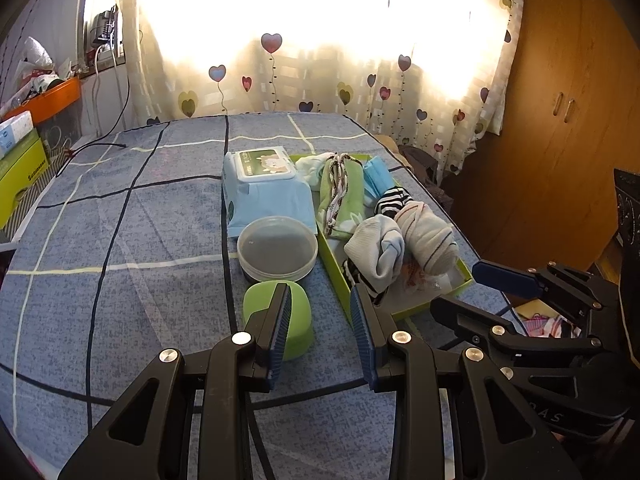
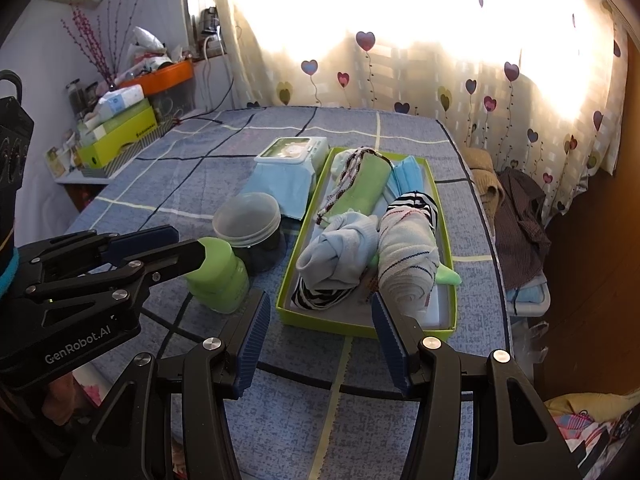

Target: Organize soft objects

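A: Start with the left wrist camera. What lies below?

B: A bed or table under a blue checked cloth [image 1: 132, 216] with dark and pale lines. The left gripper [image 1: 320, 320] hangs above it, fingers spread wide, nothing between them. Behind its left finger sits a small green container [image 1: 298, 320], then a round clear-lidded tub [image 1: 277, 249], then a blue pack of wipes [image 1: 264, 188].

A: And the soft things?

B: In a lime-green tray [image 1: 412, 308] to the right: a pale blue rolled sock [image 1: 380, 254], a cream striped roll [image 1: 430, 244], a black-and-white striped piece [image 1: 394, 198], a green cloth [image 1: 344, 192] with braided cords, and blue face masks [image 1: 376, 178].

A: The room?

B: A bright heart-print curtain [image 1: 320, 72] at the far end, a wooden wardrobe [image 1: 560, 120] on the right, an orange bin [image 1: 48, 98] and boxes on the left. The right gripper [image 1: 476, 292] shows at the right edge, also parted.

A: Now the right wrist camera.

B: The right gripper [image 2: 318, 334] hovers before the tray's [image 2: 320, 322] near end, fingers spread, empty. The cream roll [image 2: 408, 260] and blue sock [image 2: 340, 252] lie just beyond. The left gripper [image 2: 186, 246] reaches in from the left, open, its tips beside the green container [image 2: 220, 280]. Crumpled clothes [image 2: 516, 208] lie past the cloth's right edge, beneath the curtain [image 2: 440, 60].
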Available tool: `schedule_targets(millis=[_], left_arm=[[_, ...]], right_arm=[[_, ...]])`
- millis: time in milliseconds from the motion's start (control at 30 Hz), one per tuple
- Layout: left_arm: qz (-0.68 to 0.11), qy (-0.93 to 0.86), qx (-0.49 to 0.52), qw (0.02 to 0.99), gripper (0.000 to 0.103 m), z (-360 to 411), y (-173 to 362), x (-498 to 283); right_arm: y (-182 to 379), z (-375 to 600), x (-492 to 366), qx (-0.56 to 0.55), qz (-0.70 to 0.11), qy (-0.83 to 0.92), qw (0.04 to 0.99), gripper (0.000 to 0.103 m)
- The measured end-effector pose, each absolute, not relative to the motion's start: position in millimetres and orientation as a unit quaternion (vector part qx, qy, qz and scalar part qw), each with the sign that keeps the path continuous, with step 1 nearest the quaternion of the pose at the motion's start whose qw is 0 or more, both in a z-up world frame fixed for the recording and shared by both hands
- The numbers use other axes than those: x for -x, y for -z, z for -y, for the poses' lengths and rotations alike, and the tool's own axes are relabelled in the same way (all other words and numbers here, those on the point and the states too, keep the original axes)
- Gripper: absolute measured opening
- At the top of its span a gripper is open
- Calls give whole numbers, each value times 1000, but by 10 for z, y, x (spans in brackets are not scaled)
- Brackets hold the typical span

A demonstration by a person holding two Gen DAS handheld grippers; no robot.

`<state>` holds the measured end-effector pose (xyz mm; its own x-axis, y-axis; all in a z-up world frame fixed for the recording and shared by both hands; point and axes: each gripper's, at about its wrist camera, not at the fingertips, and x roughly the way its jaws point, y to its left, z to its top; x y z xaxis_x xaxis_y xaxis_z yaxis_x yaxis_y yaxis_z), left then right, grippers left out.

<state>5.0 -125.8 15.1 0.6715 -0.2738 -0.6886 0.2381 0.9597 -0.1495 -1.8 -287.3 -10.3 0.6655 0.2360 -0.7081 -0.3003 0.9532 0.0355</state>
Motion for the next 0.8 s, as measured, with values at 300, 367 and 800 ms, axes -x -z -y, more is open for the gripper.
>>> schedule_targets(millis=[300, 367, 800], left_arm=[[-382, 139, 18, 914, 32, 1275, -152, -44], [-382, 137, 14, 914, 32, 1287, -152, -44], [-386, 130, 5, 913, 32, 1308, -130, -49]], right_arm=[[100, 2872, 18, 42, -382, -147, 911, 53], [100, 2870, 19, 42, -382, -147, 911, 53], [112, 2899, 13, 41, -384, -146, 911, 53]])
